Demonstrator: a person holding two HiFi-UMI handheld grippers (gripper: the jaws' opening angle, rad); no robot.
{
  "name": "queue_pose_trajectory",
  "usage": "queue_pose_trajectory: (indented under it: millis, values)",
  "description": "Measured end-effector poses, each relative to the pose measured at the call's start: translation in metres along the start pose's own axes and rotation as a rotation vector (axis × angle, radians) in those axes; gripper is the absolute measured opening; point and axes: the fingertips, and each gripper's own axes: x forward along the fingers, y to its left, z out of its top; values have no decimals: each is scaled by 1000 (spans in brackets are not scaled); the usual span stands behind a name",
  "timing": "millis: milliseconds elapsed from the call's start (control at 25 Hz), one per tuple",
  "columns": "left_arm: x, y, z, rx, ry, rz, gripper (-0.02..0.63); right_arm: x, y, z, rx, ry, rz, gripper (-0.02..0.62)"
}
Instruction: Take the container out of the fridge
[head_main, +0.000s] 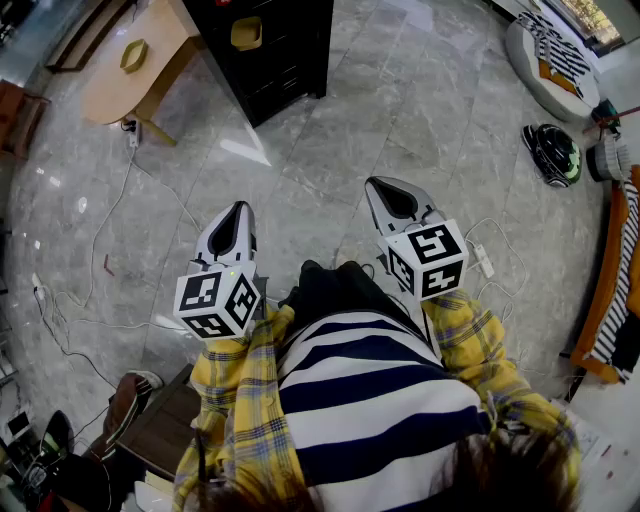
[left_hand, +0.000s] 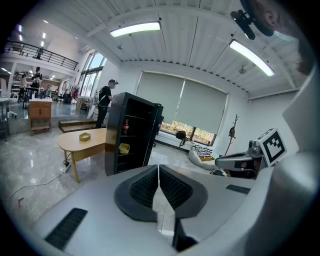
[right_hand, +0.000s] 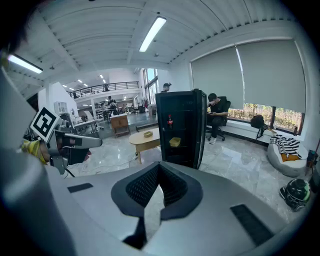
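A black fridge (head_main: 270, 50) stands open on the marble floor far ahead of me, with a yellow container (head_main: 246, 33) on a shelf inside. The left gripper view shows the fridge (left_hand: 132, 132), the yellow container (left_hand: 124, 148) and a red bottle (left_hand: 126, 125) one shelf above it. In the right gripper view the container (right_hand: 175, 142) sits at mid-height in the fridge (right_hand: 182, 127). My left gripper (head_main: 240, 207) and right gripper (head_main: 385, 183) are held close to my body, both shut and empty, well short of the fridge.
A light wooden table (head_main: 130, 65) with a second yellow box (head_main: 134, 55) stands left of the fridge. Cables (head_main: 100, 240) trail over the floor at left. A helmet (head_main: 552, 155) and a striped cushion (head_main: 550, 60) lie at right. A person (right_hand: 217, 117) sits beyond the fridge.
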Motion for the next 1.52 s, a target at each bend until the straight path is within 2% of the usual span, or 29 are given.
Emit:
queue_pose_trajectory:
  millis: [960,1280,1520]
  values:
    - [51,-39,6,43,6,22,23,23,-58,0,23,11,92,28]
    - [70,-22,24,76,2,61,23,42,-65,3,31,32,112,28]
    - [103,-4,35,80,0,38,23,69,-74,14,34,39,95,28]
